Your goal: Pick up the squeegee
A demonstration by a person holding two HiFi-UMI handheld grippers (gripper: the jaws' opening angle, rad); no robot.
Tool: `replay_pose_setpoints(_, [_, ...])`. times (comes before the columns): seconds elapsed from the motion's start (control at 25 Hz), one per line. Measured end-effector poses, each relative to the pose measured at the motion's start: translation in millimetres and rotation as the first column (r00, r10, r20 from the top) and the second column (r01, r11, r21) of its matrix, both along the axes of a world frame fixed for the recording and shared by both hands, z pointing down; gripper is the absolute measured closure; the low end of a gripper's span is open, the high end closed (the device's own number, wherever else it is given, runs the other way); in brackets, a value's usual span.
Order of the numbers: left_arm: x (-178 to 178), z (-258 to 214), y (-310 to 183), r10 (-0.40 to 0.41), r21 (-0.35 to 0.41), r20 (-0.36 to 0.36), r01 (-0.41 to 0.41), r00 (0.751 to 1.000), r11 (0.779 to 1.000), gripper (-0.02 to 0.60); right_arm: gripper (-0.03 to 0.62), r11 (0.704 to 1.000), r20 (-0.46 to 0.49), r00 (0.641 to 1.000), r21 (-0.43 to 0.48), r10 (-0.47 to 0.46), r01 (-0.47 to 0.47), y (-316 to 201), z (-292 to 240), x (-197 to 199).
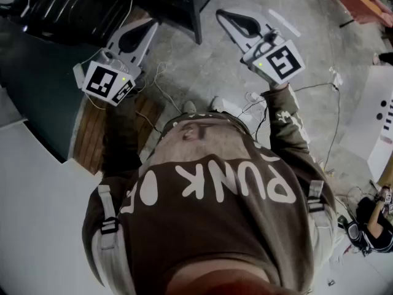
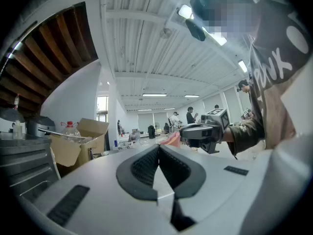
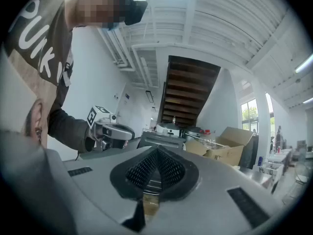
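Observation:
No squeegee shows in any view. In the head view my left gripper and right gripper are held out level in front of the person's body, above the concrete floor, tips slanting toward each other. The left gripper has its ribbed black pads meeting at the tip, shut, with nothing between them. The right gripper is likewise shut and empty. Each gripper view catches the other one: the right gripper's body in a sleeved hand, and the left gripper's body.
A cardboard box with a plastic bottle stands beside metal pots under a wooden stair. Cables trail across the floor by a black table leg. People stand far down the hall.

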State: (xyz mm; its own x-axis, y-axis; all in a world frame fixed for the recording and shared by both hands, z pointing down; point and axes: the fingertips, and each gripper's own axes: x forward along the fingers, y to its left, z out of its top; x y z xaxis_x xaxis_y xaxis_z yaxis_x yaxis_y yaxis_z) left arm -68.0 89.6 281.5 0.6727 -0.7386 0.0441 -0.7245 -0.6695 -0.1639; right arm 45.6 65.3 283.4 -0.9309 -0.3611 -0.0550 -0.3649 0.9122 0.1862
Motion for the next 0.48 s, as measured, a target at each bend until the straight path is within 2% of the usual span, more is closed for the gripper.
replay_pose_setpoints(0.24, [0.2,1.5,-2.1,-0.002,0.000,0.003,0.002,1.000,1.000,0.578,0.586,1.000,-0.005,1.000,-0.002,0.005,-0.005,-3.2,3.4,1.0])
replay_pose_setpoints(0.48, [-0.4,4.4,-2.2,-0.003,-0.002,0.005,0.003,1.000,1.000,0.578,0.585,1.000,0.041,0.999,-0.020,0.017,-0.016,-5.4,0.7,4.0])
